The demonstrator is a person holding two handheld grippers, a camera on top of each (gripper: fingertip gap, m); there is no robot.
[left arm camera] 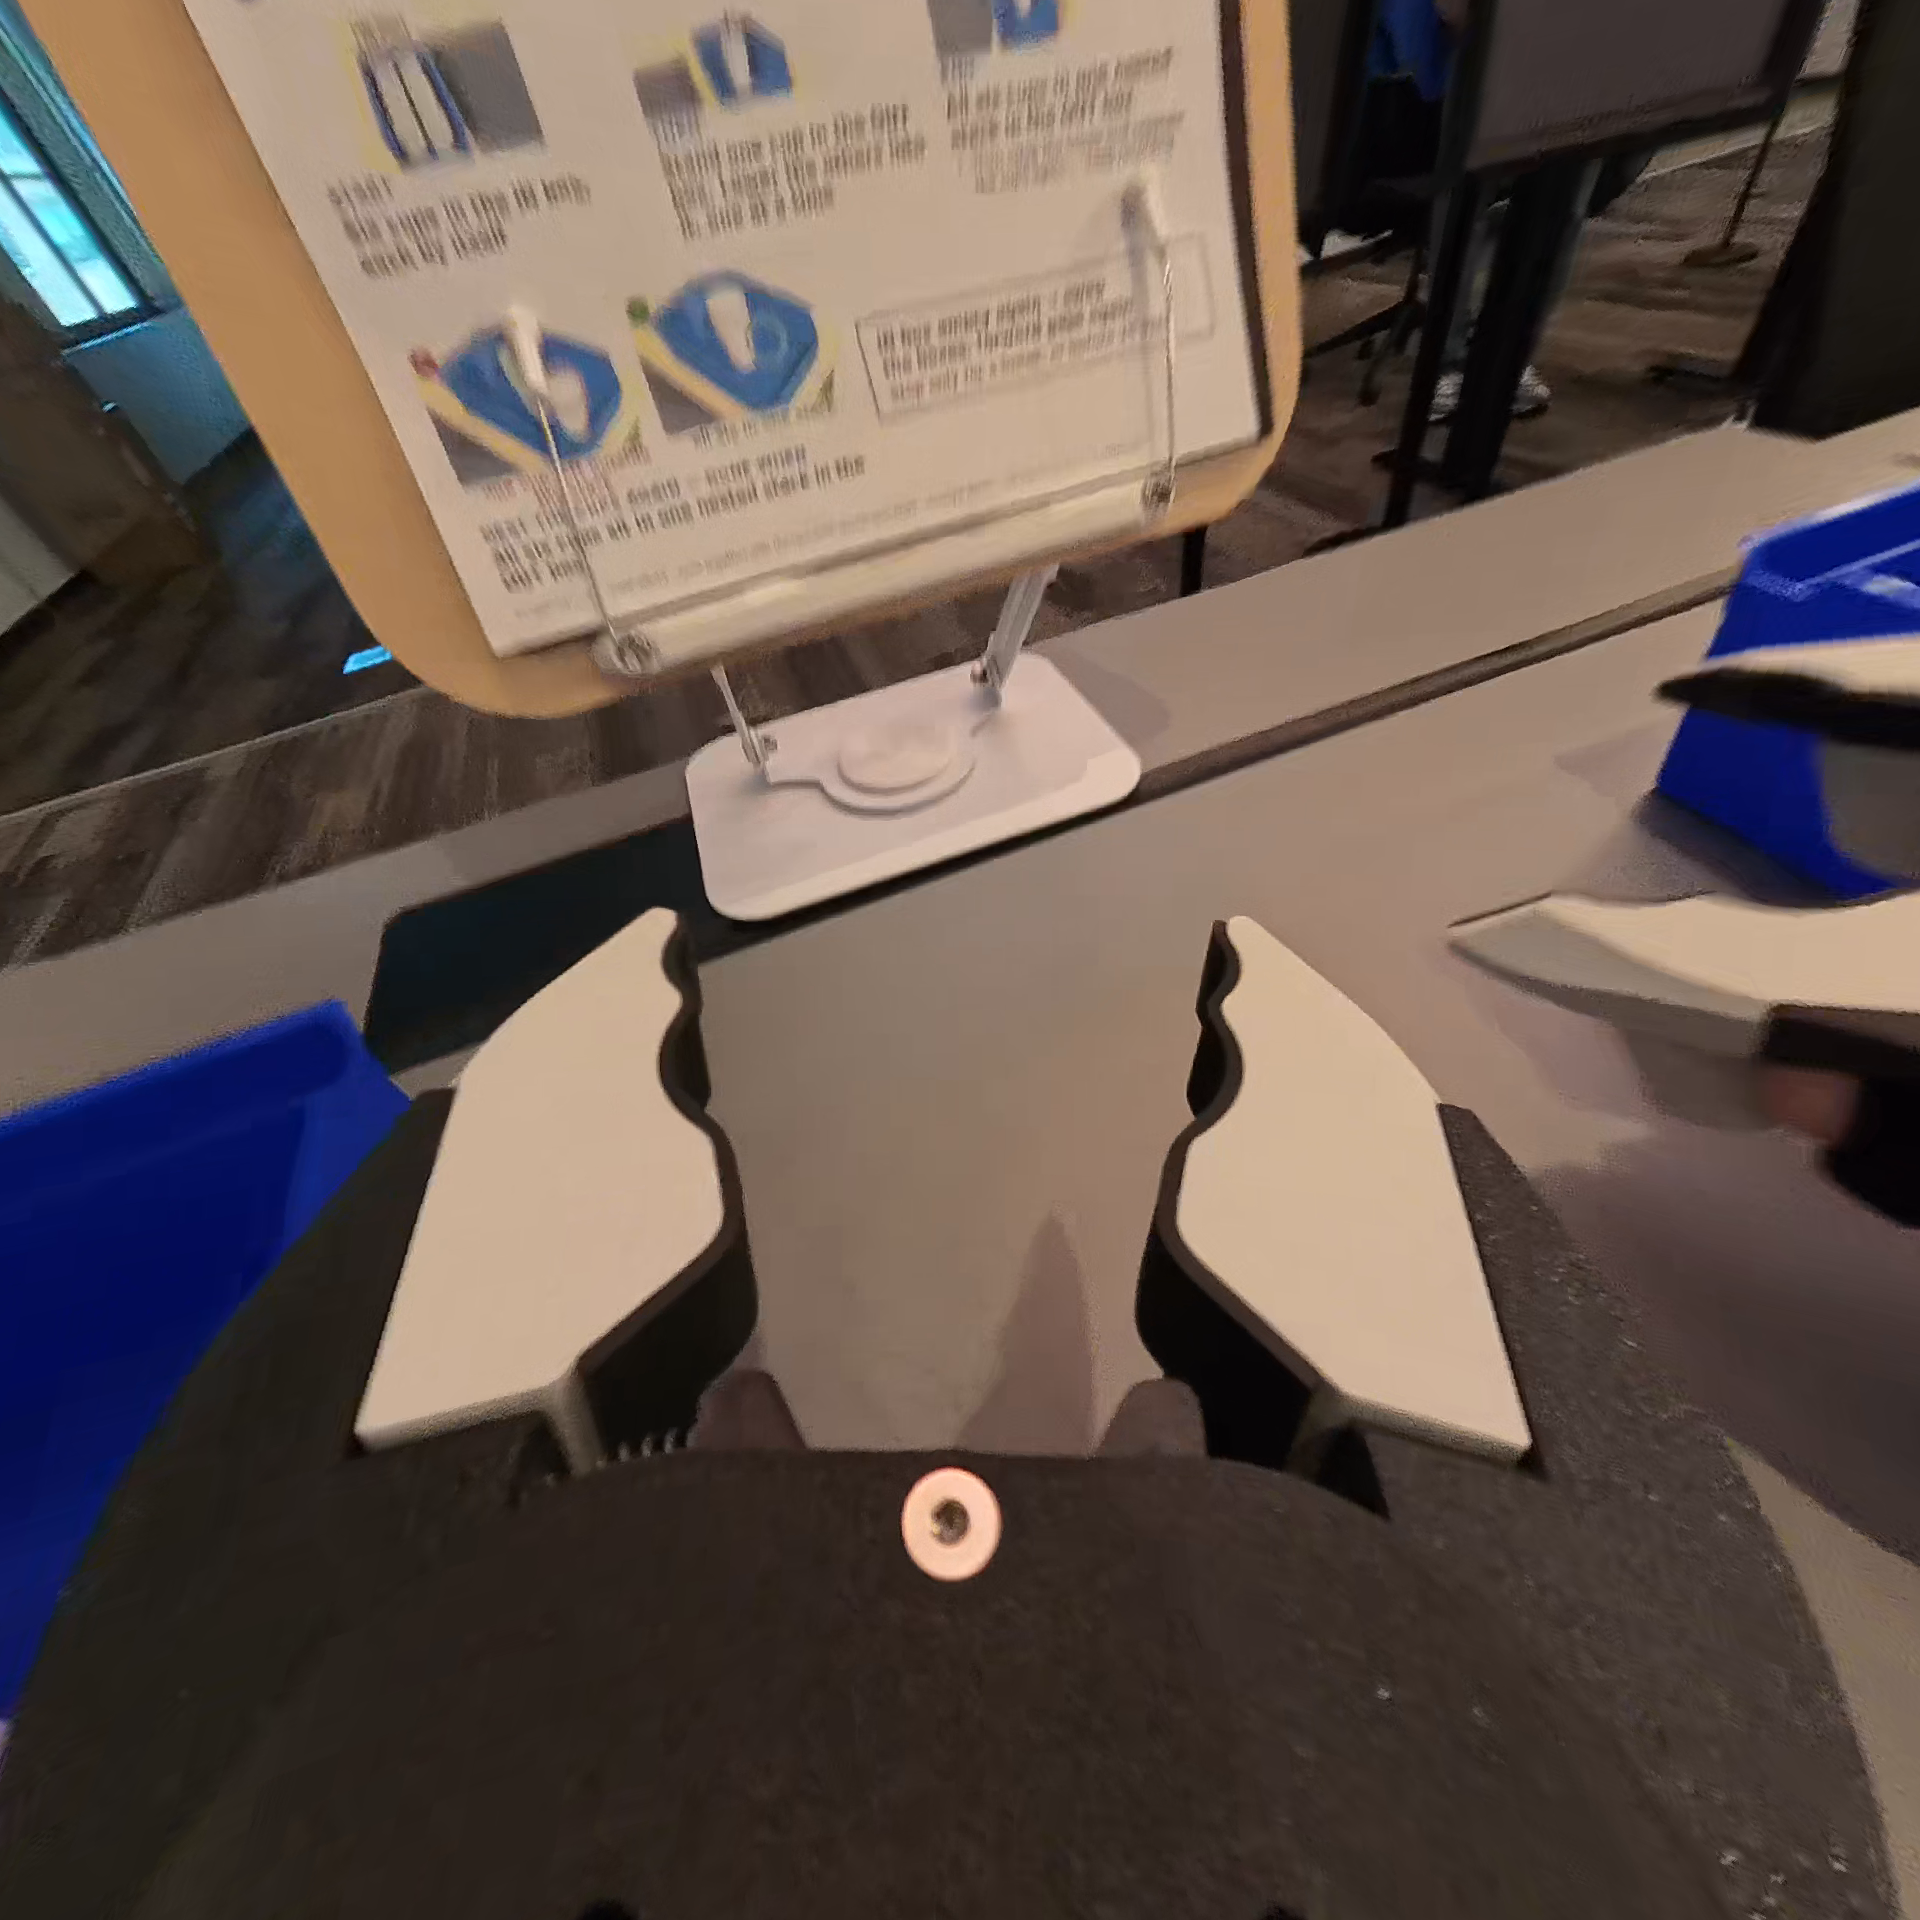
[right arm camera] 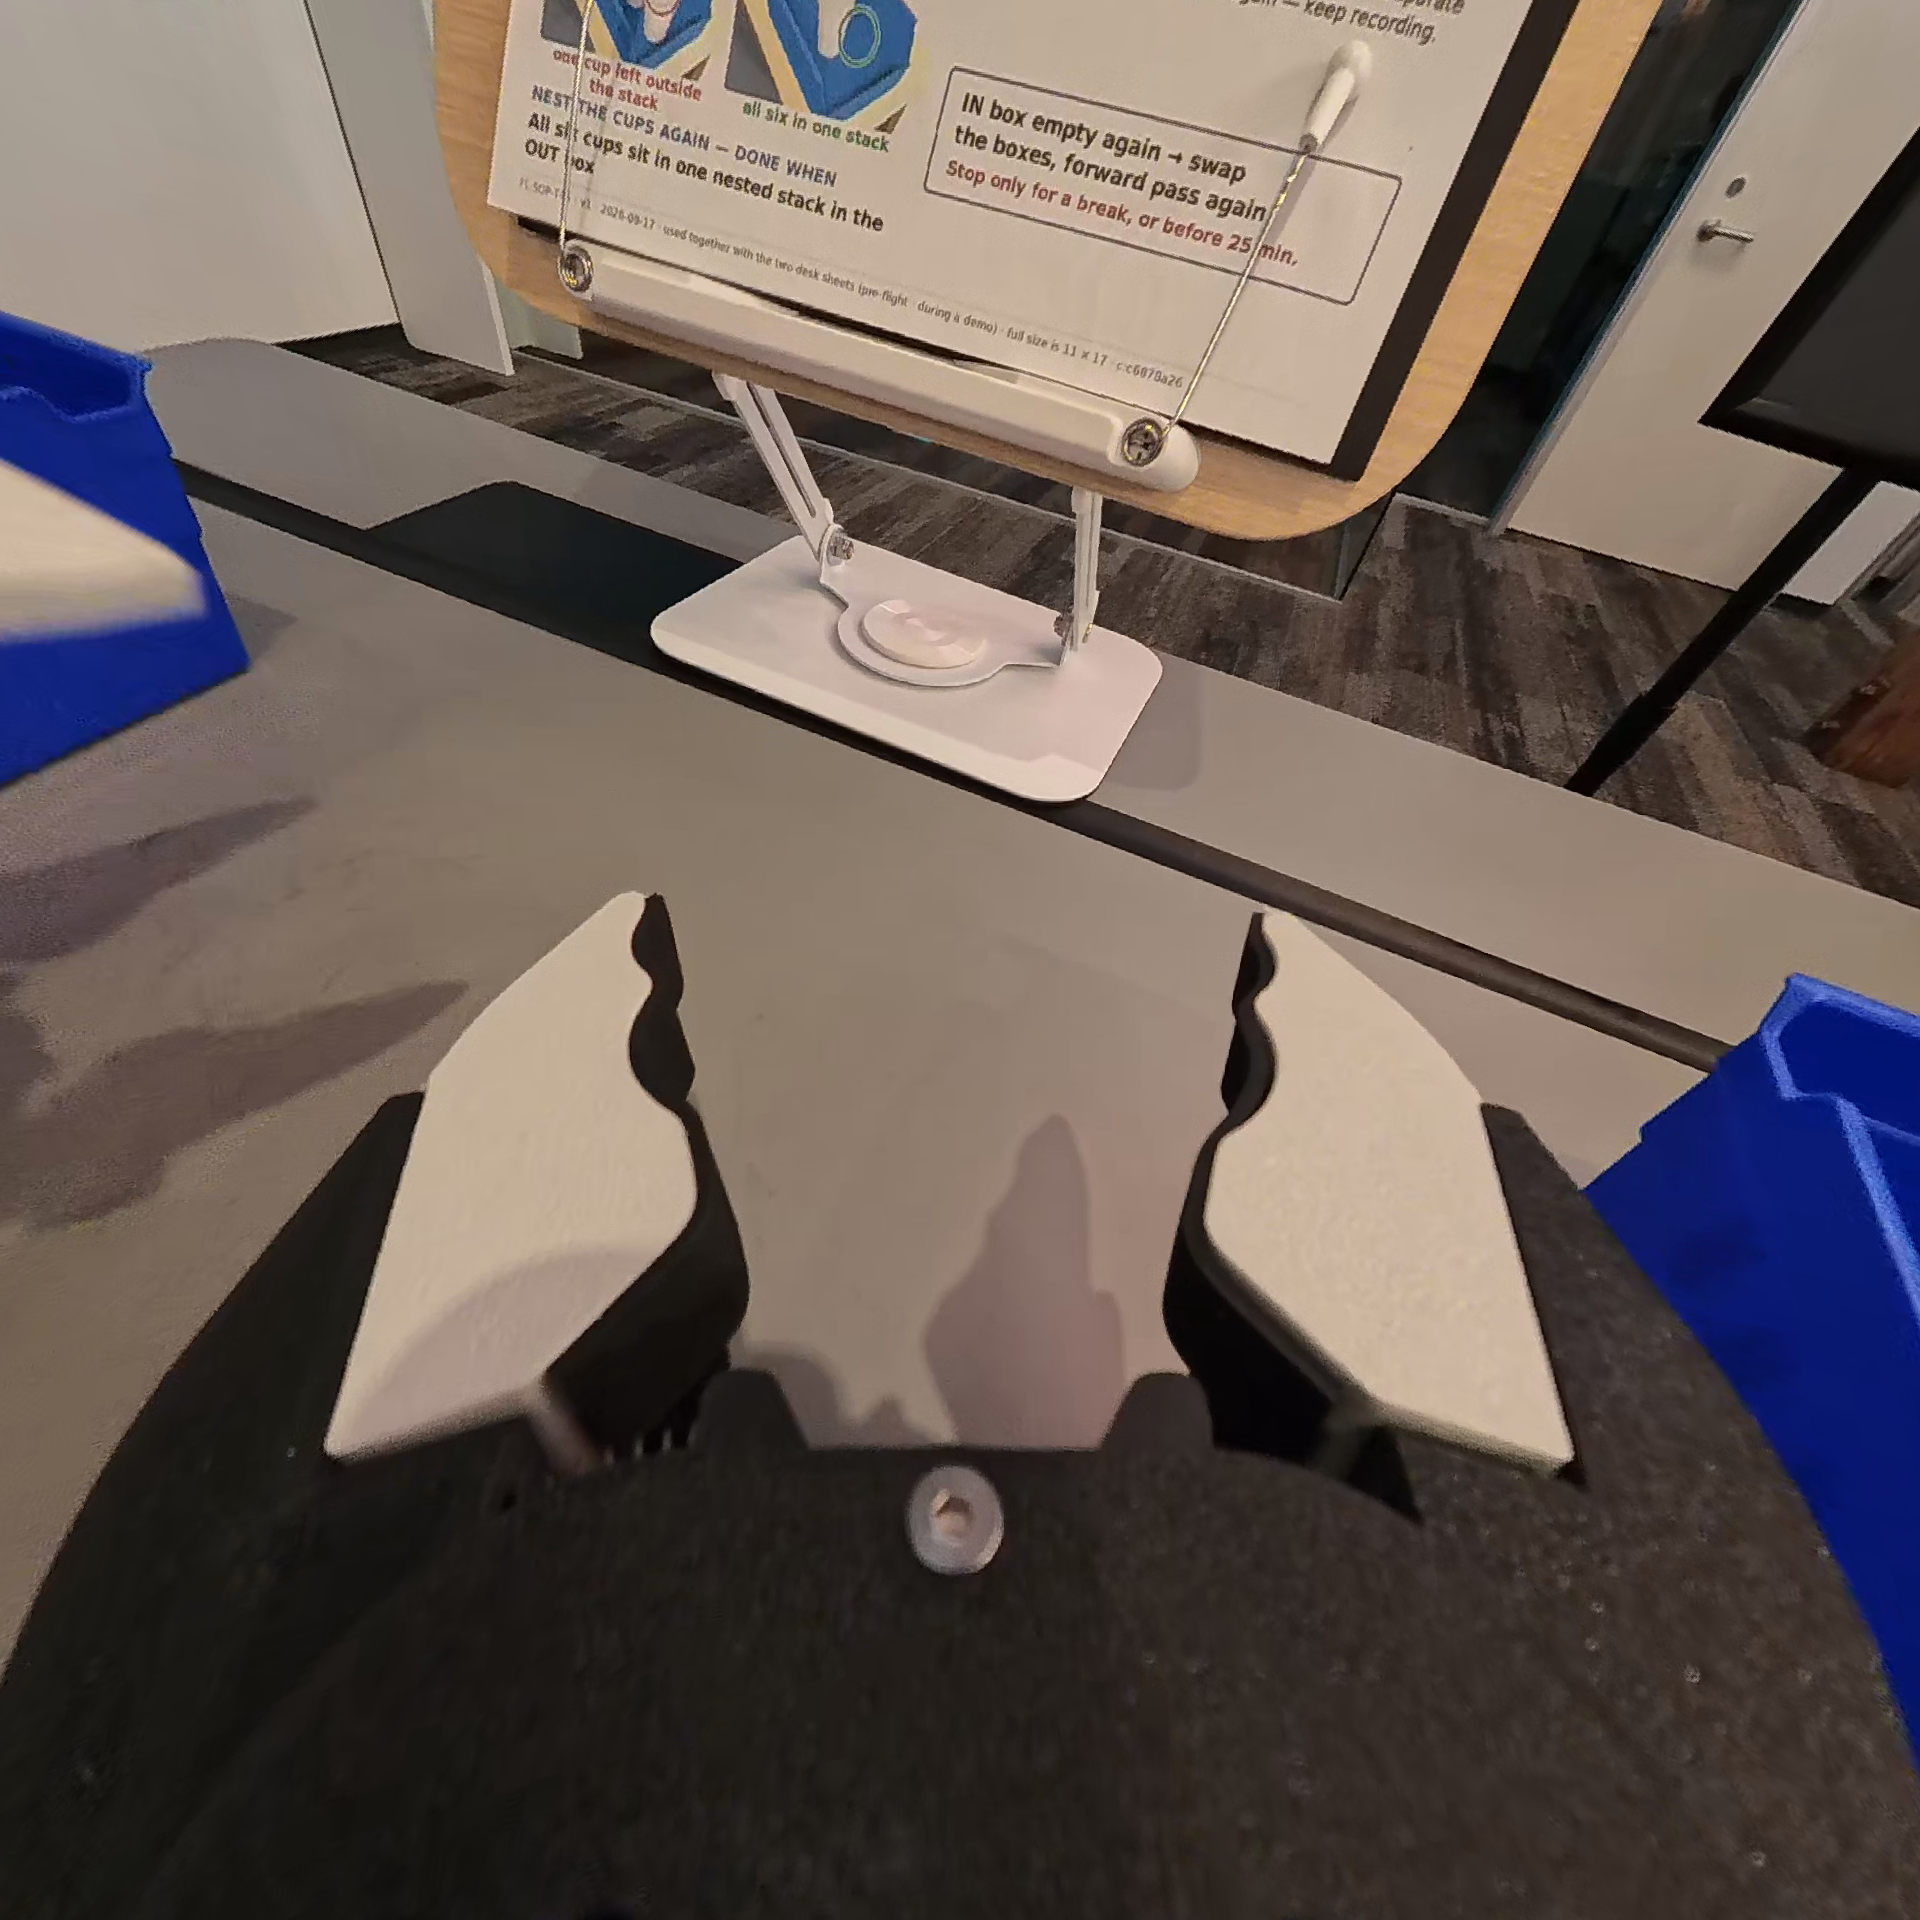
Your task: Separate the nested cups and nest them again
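My left gripper is spread wide with nothing between its white fingers, and it hangs over the bare gray bench. My right gripper is spread wide too, and it holds nothing. I cannot see any cups in either view, so I cannot tell where they are; they may be down inside the bins, but the pictures do not show that. In the left wrist view a blue bin sits close on the left side of the bench, partly behind my gripper. A second blue bin sits toward the right side, and the other gripper's white fingers poke in front of it, blurry. The right wrist view shows that same bin much closer, touching the edge of my view, and I can see its thick rim. It also shows the first bin off on the left, with a blurry white finger tip in front of it. Both views show a white stand at the far edge of the bench. It holds up a wooden board with a printed sheet on it. The left wrist view shows more of the sheet, with little pictures, but blurry. The right wrist view shows only its bottom part, sharp.
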